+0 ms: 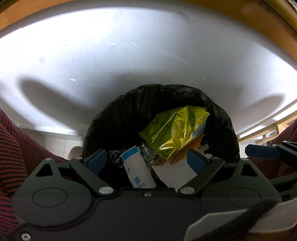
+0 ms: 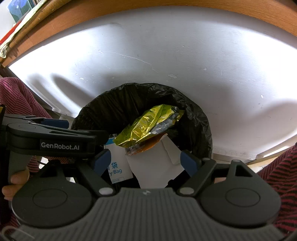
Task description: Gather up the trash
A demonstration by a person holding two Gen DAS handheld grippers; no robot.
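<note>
A bin lined with a black bag [image 1: 115,115] [image 2: 104,111] stands straight below both grippers. Inside lie a crumpled yellow foil wrapper [image 1: 174,128] [image 2: 148,124], a white and blue printed pouch [image 1: 137,170] [image 2: 115,168], and a torn white card with an orange patch [image 1: 174,174] [image 2: 154,166]. My left gripper [image 1: 146,157] hangs open over the bin mouth, its blue pads apart and pressing nothing. My right gripper [image 2: 145,160] is open beside it, also over the bin, with nothing between its pads. Each gripper shows at the edge of the other's view.
A white scuffed panel [image 1: 148,55] with a wooden edge [image 2: 167,7] rises behind the bin. The person's red and black striped clothing [image 1: 16,152] [image 2: 278,176] flanks both sides. A hand [image 2: 16,178] holds the left gripper's handle. Pale wooden slats [image 1: 269,129] are at the right.
</note>
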